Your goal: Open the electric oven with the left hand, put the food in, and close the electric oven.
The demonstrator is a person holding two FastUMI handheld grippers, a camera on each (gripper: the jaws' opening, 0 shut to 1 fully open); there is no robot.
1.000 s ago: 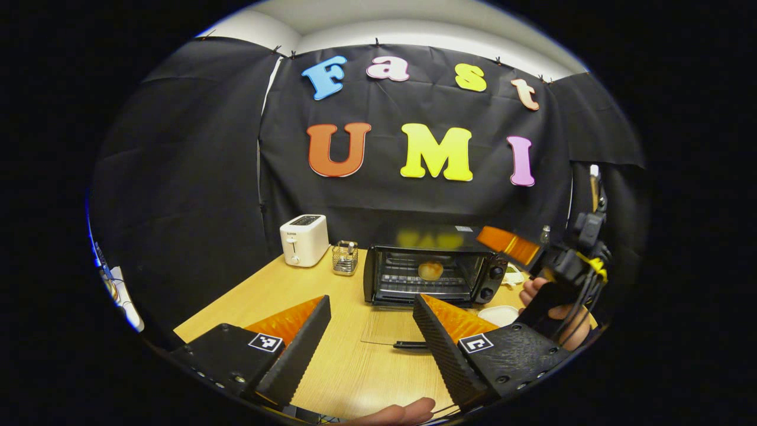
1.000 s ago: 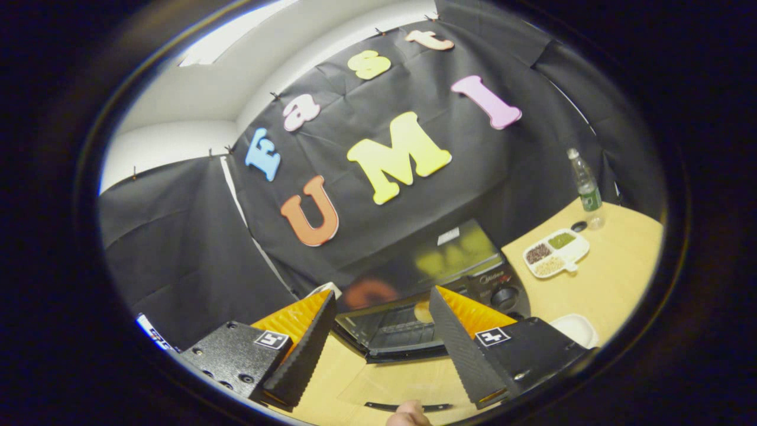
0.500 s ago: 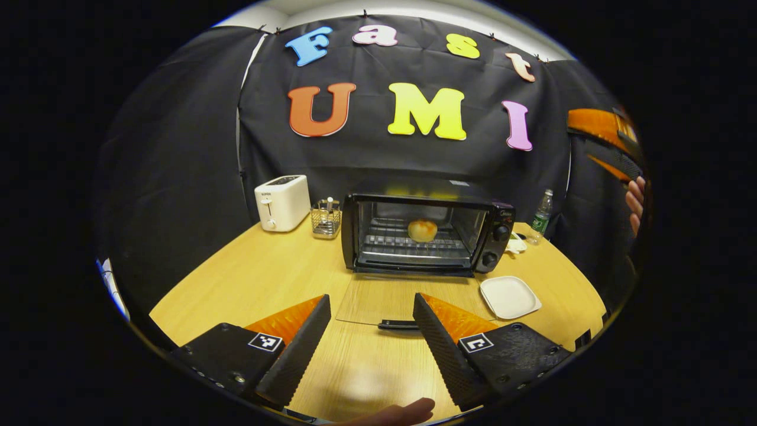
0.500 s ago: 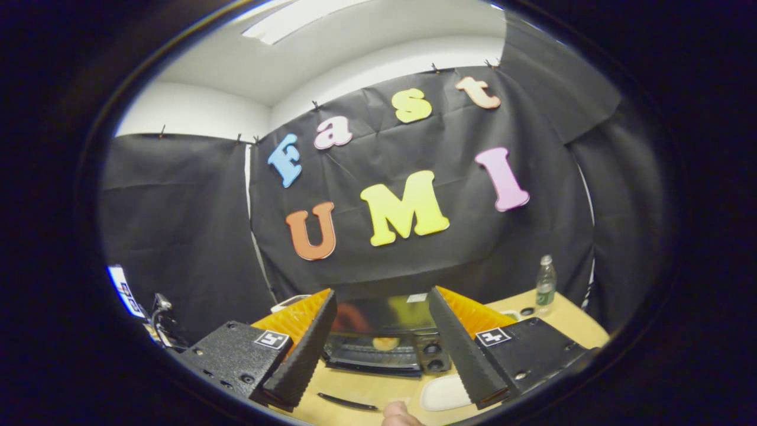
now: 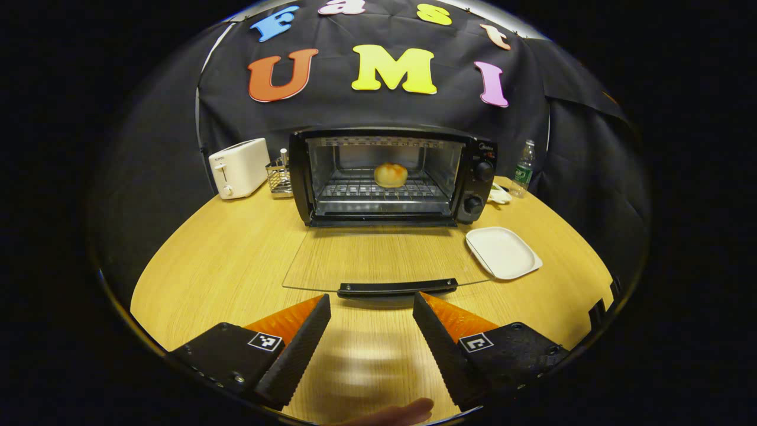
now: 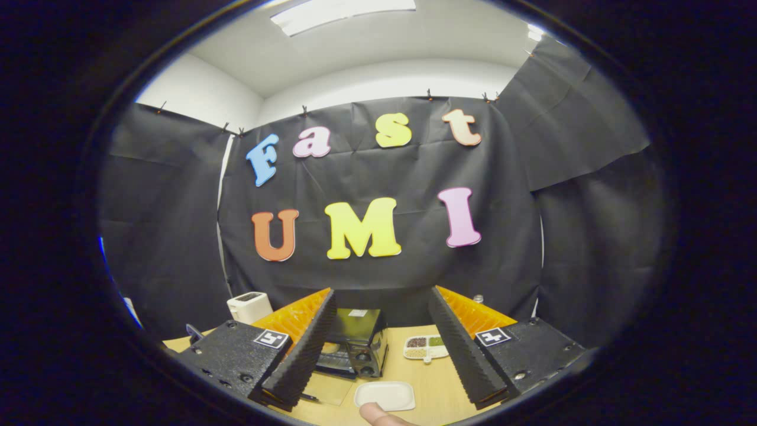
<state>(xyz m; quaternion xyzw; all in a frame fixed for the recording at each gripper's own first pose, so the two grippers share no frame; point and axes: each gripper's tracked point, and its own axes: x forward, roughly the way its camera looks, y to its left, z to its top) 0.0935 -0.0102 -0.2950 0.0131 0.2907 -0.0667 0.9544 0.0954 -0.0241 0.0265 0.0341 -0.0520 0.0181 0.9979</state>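
Because the bun (image 5: 390,174) is already laid on the oven (image 5: 390,177) rack, far ahead, the door handle (image 5: 397,288) just before the open, empty left tongs (image 5: 371,319) is lined up for closing; the right tongs (image 6: 381,349) are held open, empty.

The left gripper (image 5: 371,302) has two wedge-shaped fingers (image 5: 307,337) with ribbed inner faces. Each sits on a black textured block with small screws and a square black-and-white marker. The right gripper (image 6: 381,296) has the same build.
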